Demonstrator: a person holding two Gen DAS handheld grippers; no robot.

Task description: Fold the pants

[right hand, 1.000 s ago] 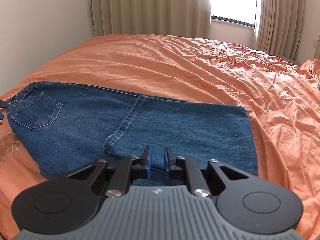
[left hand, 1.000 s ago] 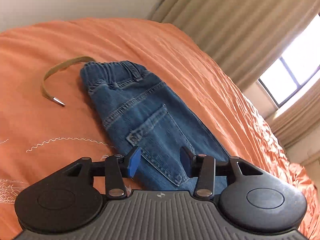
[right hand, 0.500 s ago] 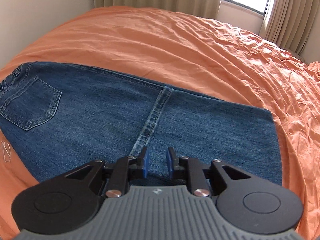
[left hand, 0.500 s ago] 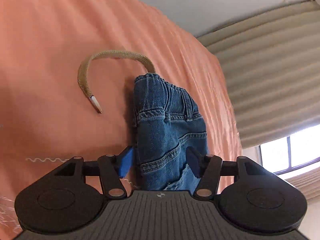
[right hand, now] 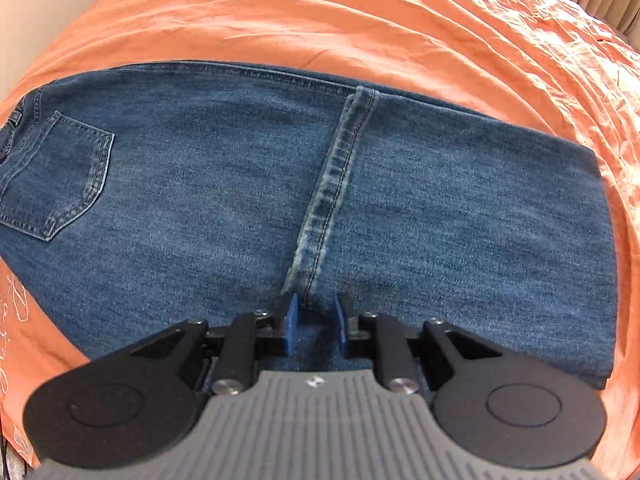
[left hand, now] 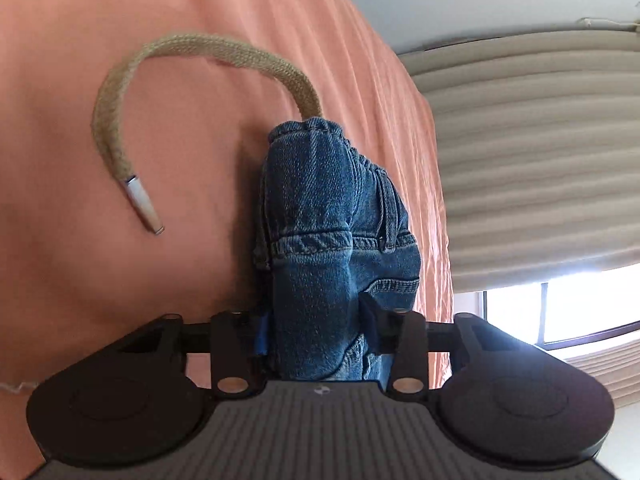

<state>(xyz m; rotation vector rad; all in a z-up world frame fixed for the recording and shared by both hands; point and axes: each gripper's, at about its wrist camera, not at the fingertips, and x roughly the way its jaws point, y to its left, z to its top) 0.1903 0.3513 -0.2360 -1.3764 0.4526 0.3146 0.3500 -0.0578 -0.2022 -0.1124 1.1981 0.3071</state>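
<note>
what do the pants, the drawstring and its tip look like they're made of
Pants: blue denim, faded seams, visible twill weave and tan topstitching.
Drawstring: beige braided cord, probably cotton; knit texture shows.
Its tip: shiny silver cap, likely metal, possibly plastic.

The pants (right hand: 248, 184) are mid-blue denim, a coarse matt twill with faded, paler wear along the stitched seam (right hand: 332, 192) and tan topstitching round the pocket at nine o'clock. In the left wrist view the waistband (left hand: 332, 208) shows the same rough weave, gathered and puckered. From it runs a beige drawstring (left hand: 120, 92), a flat knitted cord with a fuzzy matt surface, ending in a shiny silver metal tip (left hand: 143, 206). The bedsheet (right hand: 360, 12) is orange cloth, smooth with a faint sheen and fine creases. The left gripper (left hand: 316, 330) and right gripper (right hand: 314, 322) are matt black plastic with blue pads, bright metal pins and a ribbed grey body. Curtains (left hand: 532, 160) at three o'clock are matt beige fabric.
</note>
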